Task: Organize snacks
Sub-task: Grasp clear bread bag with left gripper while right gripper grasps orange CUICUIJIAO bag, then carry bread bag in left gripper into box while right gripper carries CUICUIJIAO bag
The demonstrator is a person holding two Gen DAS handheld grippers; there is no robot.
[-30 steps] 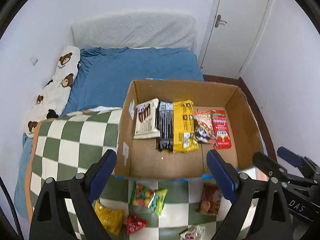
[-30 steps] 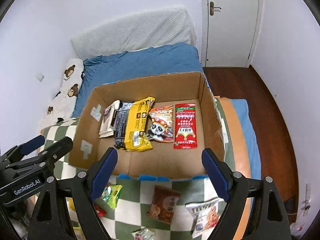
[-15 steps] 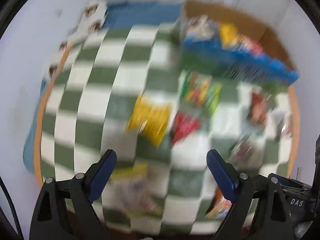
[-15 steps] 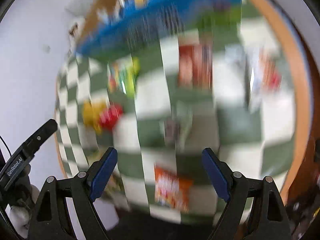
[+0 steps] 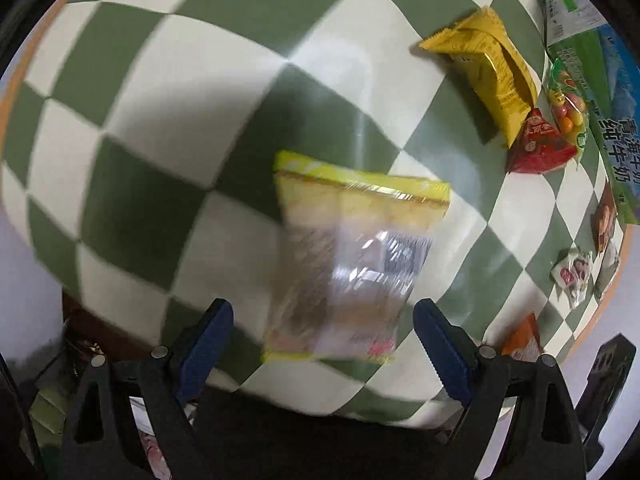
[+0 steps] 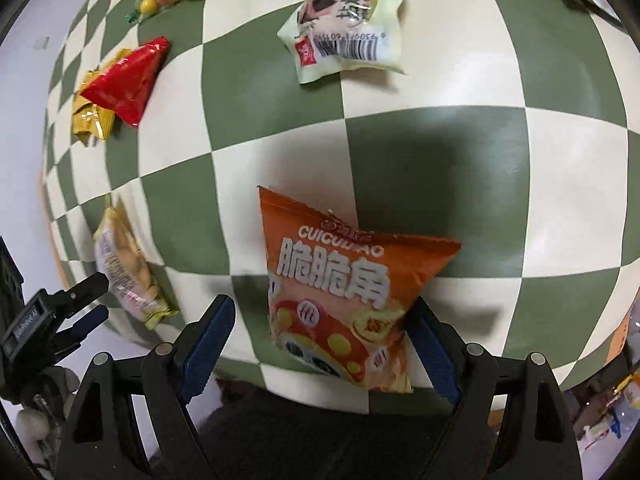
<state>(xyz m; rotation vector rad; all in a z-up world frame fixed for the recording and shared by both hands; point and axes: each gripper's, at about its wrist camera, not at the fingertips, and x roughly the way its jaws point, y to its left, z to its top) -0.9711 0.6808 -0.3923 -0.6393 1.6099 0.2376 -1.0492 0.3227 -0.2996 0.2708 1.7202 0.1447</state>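
In the left wrist view, the snacks are seen scattered flat over the green-and-white checked blanket (image 5: 168,92), loose and awaiting sorting. A clear biscuit packet with yellow edges (image 5: 352,256) lies straight ahead of the left tongs (image 5: 323,338), probably lined up as the next pick. These tongs are held wide apart, the packet's near end between the blue pads but untouched, so far as the blur allows. A yellow pack (image 5: 490,74), a red triangular pouch (image 5: 540,146) and a candy bag (image 5: 568,104) lie well apart, toward the upper right.

In the right wrist view, an orange chip bag (image 6: 340,288) lies puffed on the blanket, framed by the right tongs (image 6: 323,336). Their jaws are spread wide; the right pad sits just beside the bag's corner, and contact cannot be told. A white pack (image 6: 348,24) lies beyond.
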